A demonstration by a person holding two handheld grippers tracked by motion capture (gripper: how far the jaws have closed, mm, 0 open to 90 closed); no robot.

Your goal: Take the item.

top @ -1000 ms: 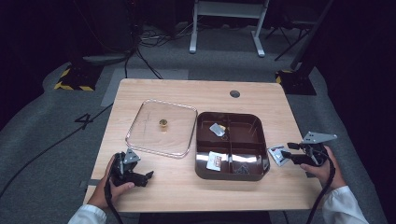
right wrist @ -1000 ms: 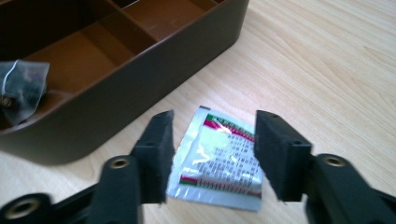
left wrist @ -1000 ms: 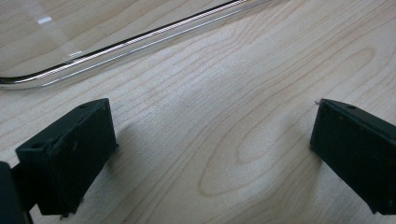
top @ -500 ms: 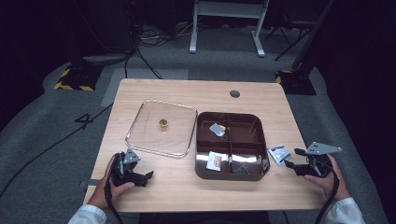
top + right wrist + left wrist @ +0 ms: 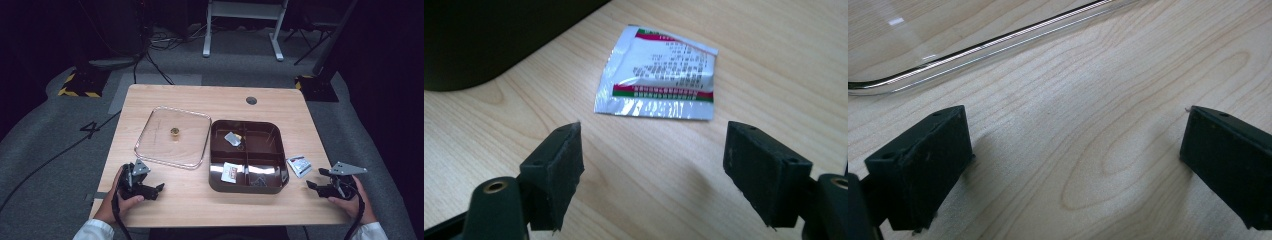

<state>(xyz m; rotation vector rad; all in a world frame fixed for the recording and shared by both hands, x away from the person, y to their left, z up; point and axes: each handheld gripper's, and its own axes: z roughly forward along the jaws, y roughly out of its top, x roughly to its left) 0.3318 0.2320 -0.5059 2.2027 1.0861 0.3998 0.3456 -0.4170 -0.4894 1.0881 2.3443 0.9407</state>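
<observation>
A small silver sachet (image 5: 300, 165) (image 5: 659, 75) with red and green print lies flat on the table, just right of the dark brown compartment tray (image 5: 278, 145). My right gripper (image 5: 314, 185) (image 5: 651, 175) sits low near the table's right front, a little short of the sachet; its jaws have just been opening and stand wide with only bare wood between them. My left gripper (image 5: 159, 189) (image 5: 1073, 165) rests open on the wood at the front left, near the corner of the clear lid (image 5: 172, 137) (image 5: 973, 50).
The tray holds two more sachets (image 5: 232, 138) (image 5: 231, 172) in separate compartments. A small brass knob (image 5: 174, 131) sits at the middle of the clear lid. A round cable hole (image 5: 251, 100) lies near the table's far edge. The tray's dark wall (image 5: 484, 35) stands left of the right gripper.
The right gripper has let go of the sachet, which now lies on the table beside the tray. That gripper has drawn back towards the front right and sunk lower. The left gripper has kept still.
</observation>
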